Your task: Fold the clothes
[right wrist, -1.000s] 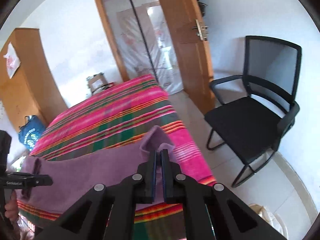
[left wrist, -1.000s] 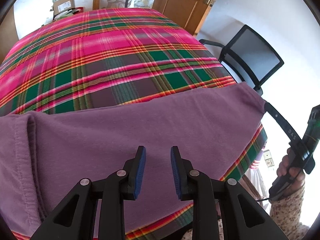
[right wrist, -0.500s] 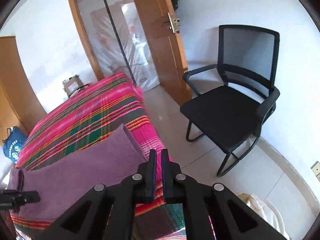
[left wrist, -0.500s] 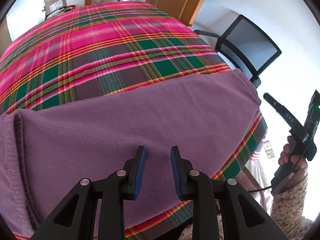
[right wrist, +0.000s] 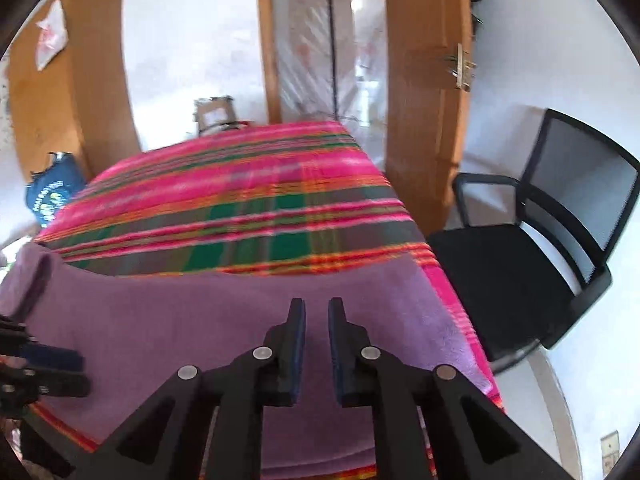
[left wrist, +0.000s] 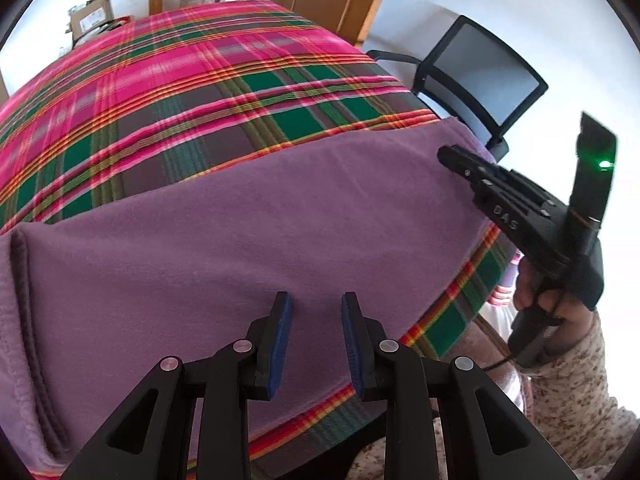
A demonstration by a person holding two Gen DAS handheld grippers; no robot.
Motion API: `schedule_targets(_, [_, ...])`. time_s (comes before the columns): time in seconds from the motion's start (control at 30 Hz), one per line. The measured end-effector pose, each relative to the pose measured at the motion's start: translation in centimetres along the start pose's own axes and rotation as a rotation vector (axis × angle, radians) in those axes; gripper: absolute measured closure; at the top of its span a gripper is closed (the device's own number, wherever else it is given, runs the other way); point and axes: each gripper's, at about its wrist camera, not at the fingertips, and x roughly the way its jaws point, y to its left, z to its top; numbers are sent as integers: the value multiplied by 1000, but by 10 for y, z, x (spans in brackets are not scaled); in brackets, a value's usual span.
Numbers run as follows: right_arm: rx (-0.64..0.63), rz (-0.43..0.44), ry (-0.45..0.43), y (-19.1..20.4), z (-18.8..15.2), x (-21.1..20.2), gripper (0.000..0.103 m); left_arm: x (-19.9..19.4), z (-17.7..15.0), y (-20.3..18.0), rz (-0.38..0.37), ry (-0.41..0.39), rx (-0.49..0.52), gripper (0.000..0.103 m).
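A purple garment (left wrist: pixel 280 220) lies folded flat across the near edge of the bed, with a thick fold at its left end. My left gripper (left wrist: pixel 316 304) hovers over its near part, open, with nothing between the blue pads. My right gripper (right wrist: pixel 316 308) is above the garment's right part (right wrist: pixel 200 312). Its jaws are opening, a narrow gap shows, and nothing is between them. In the left wrist view the right gripper (left wrist: pixel 450 156) reaches in over the garment's right end, held by a hand (left wrist: pixel 560 312). The left gripper (right wrist: pixel 82 374) shows at the left edge of the right wrist view.
The bed carries a pink, green and orange plaid blanket (left wrist: pixel 200 80). A black mesh chair (right wrist: pixel 520 264) stands right of the bed, beside a wooden door (right wrist: pixel 424 120). A cardboard box (left wrist: pixel 90 20) sits past the bed's far end. A wardrobe (right wrist: pixel 68 80) and a blue bag (right wrist: pixel 52 196) are at the left.
The right gripper let go of the garment's raised corner, swung away toward the chair, then came back over the garment with its jaws parted. The left gripper drifted slightly.
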Motion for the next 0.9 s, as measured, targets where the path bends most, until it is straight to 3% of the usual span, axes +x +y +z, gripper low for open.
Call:
schedule_targets(0.1, [47,-49,16,-17,-11,0,91,3,-2,-9,-1,4,35,77])
schedule_targets(0.2, [90,-45,3,-31,-21,-9,92,5,-2,-15,-1,4,55,77])
schedule_targets(0.57, [100,-74,-23,-43,-24,-27,91,7,-2,-20,-23,6,63,77])
schedule_targets(0.7, [135,-77,-63,-52,-22,-41,69,8,-3,-24,-24,7,80,77])
schedule_targets(0.83, [174,-60,-59,-61,-22,-40,58,10,0,-28,-21,4,93,76])
schedule_targets(0.9, [187,-58,-24,-61,-25,-31,58,10,1,-29,-24,1,93,76])
